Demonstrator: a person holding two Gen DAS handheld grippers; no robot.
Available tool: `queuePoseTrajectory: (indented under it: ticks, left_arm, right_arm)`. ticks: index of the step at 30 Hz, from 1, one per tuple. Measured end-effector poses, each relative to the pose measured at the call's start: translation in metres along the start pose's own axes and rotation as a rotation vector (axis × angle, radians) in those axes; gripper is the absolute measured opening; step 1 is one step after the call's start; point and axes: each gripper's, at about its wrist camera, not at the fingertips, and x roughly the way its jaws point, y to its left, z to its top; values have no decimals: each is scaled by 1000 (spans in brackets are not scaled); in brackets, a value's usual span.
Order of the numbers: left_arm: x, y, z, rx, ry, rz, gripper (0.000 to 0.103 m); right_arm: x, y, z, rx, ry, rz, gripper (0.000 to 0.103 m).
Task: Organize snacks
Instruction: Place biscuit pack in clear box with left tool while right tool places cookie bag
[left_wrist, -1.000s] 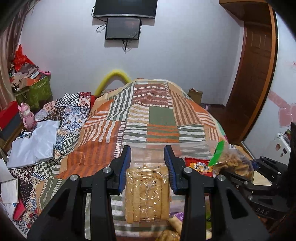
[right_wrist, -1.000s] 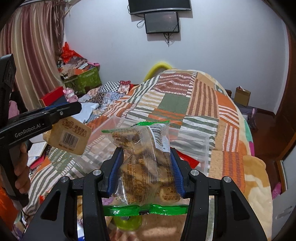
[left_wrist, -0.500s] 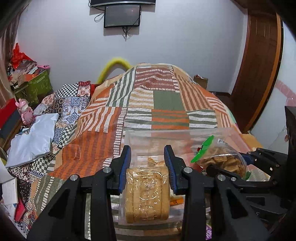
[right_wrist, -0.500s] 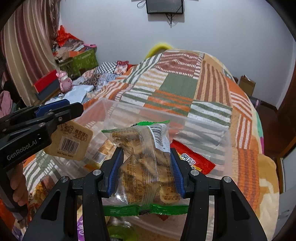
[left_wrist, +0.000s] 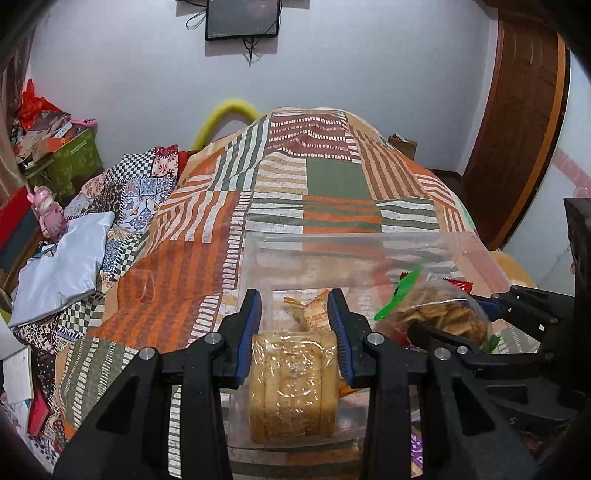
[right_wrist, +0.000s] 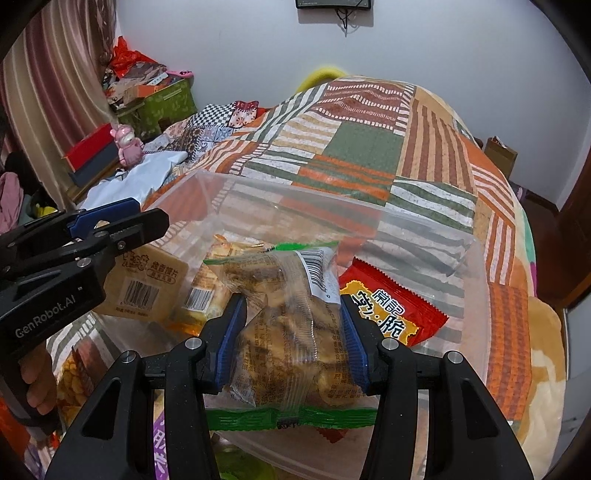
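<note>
A: Entry, left side. Your left gripper (left_wrist: 294, 325) is clamped on a clear-wrapped biscuit pack (left_wrist: 293, 384); both blue pads press its long sides, jaws drawn in close. The pack hangs over the near-left part of the clear plastic bin (left_wrist: 343, 242), inside its near wall.

B: And the right?

A: Your right gripper (right_wrist: 291, 332) is clamped on a green-edged snack bag (right_wrist: 284, 332), pads on either flank, jaws somewhat wider than the left pair. The bag bulges between them, barcode end pointing away from you. It sits over the middle of the bin, above the near rim.

B: What lies in the bin under them?

A: A red packet (right_wrist: 391, 310) against the right side of the bin floor, and a tan barcode pack (right_wrist: 201, 291) toward the left. I cannot tell whether your held bag touches either.

B: The two tools, relative to each other?

A: Side by side over the bin, apart, not touching. From the right wrist view your hand (right_wrist: 37, 384) shows at the left gripper's handle. The bin rests on the patchwork bedspread (left_wrist: 332, 177), at its near end.
</note>
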Motion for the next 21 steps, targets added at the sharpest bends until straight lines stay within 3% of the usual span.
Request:
queuePoseTrajectory:
  ticks: [11, 14, 21]
  left_arm:
    - [-22, -6, -1, 14, -22, 0, 37]
    - [-35, -7, -6, 17, -28, -9, 41]
    - [-62, -9, -21, 38, -31, -15, 50]
  right_arm:
    - [-18, 4, -5, -52, -32, -46, 53]
    - [-32, 2, -8, -45, -65, -58, 59]
    - [-70, 2, -19, -32, -133, -55, 63]
